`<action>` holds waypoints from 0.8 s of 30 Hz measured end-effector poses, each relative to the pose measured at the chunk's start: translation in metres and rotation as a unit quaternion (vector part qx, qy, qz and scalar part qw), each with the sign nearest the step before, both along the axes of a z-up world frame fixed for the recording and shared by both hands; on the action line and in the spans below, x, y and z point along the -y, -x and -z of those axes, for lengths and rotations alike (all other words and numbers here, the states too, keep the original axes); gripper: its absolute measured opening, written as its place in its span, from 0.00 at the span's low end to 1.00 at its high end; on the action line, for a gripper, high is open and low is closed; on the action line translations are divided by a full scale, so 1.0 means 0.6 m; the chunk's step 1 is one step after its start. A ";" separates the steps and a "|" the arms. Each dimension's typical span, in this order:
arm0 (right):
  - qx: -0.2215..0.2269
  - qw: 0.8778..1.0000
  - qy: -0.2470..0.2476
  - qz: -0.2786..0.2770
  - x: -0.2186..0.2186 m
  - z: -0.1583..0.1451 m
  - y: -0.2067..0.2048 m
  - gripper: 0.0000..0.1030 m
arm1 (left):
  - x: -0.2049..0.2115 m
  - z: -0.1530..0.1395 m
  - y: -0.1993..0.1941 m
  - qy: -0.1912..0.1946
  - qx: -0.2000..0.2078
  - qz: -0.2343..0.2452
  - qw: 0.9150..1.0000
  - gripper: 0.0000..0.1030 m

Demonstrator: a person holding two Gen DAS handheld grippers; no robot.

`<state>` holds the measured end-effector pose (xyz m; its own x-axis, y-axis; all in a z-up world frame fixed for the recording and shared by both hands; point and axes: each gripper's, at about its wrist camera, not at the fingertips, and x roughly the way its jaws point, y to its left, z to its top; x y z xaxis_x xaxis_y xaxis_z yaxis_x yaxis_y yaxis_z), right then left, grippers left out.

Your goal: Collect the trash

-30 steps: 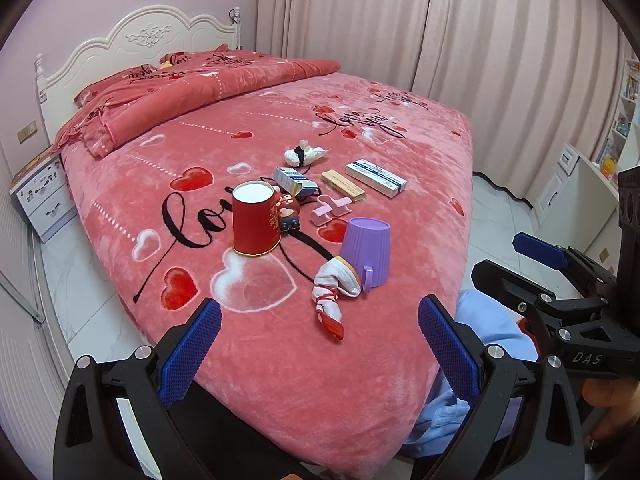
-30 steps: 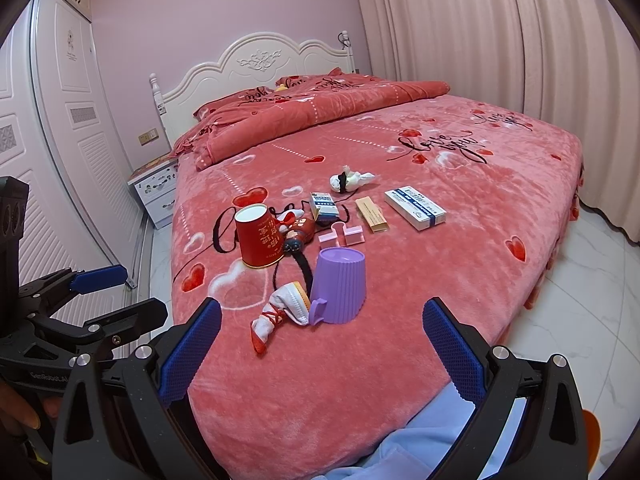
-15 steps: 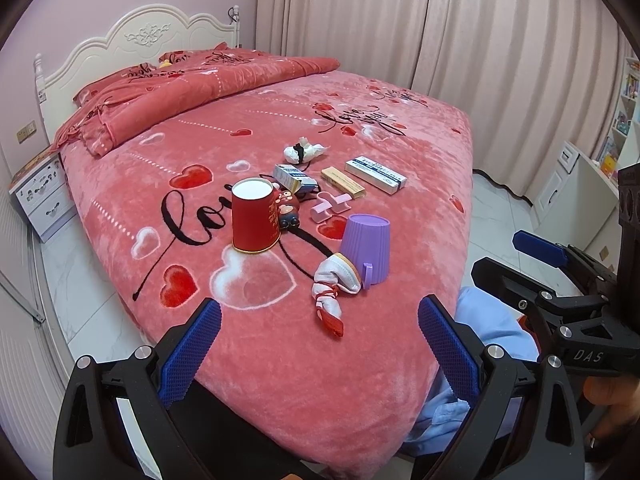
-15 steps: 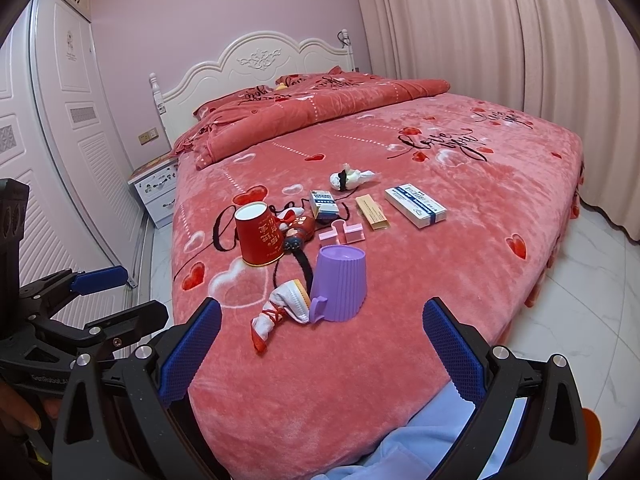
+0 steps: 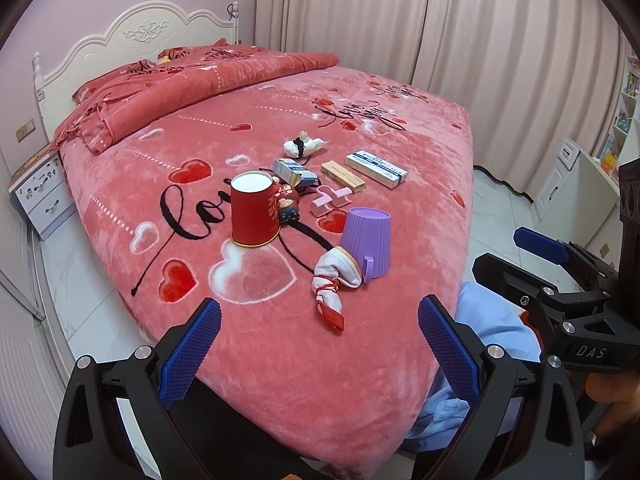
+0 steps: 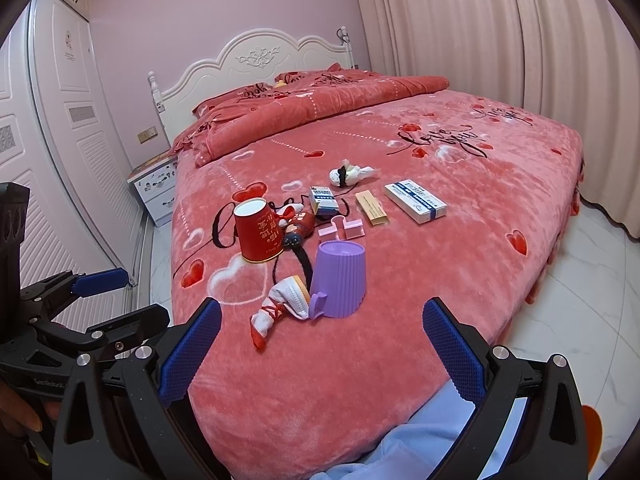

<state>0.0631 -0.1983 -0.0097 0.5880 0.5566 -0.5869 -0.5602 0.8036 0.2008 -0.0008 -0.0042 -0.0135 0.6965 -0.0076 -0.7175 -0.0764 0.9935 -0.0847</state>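
Observation:
Small items lie on the red bedspread (image 5: 260, 344). A red paper cup (image 5: 255, 209) (image 6: 258, 230) stands upright beside an upturned purple cup (image 5: 366, 243) (image 6: 340, 278). A white-and-red sock (image 5: 332, 280) (image 6: 280, 308) leans against the purple cup. Behind are a crumpled tissue (image 5: 303, 145) (image 6: 351, 172), a blue-white box (image 5: 293, 172), a tan box (image 5: 343, 176), a long white box (image 5: 376, 168) (image 6: 415, 201) and pink clips (image 5: 331, 199). My left gripper (image 5: 320, 352) and right gripper (image 6: 322, 354) both hover open at the bed's near edge, short of the sock, holding nothing.
A white nightstand (image 6: 156, 190) and wardrobe doors (image 6: 60, 152) stand left of the bed. Curtains (image 5: 440, 32) hang behind. A white cabinet (image 5: 576, 188) stands at the right. A folded quilt (image 5: 192, 92) lies by the headboard. Pale blue cloth (image 6: 424, 440) shows under the grippers.
Both views have edged slightly closer to the bed. Nothing on the bed has moved, and both grippers stay open.

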 end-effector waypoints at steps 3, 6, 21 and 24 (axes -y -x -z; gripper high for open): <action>-0.001 1.000 0.000 0.000 0.002 0.000 -0.001 0.96 | 0.000 0.000 0.000 0.000 0.000 0.000 1.000 0.94; 0.000 1.000 0.000 0.001 -0.001 0.001 0.001 0.96 | 0.000 0.000 0.000 0.000 -0.001 0.001 1.000 0.94; -0.006 1.000 -0.004 0.002 0.011 0.010 0.000 0.96 | -0.001 0.003 0.002 -0.003 -0.005 0.003 1.000 0.94; -0.007 1.000 -0.005 0.001 0.010 0.010 -0.001 0.96 | 0.002 0.005 0.003 -0.007 -0.009 0.005 1.000 0.94</action>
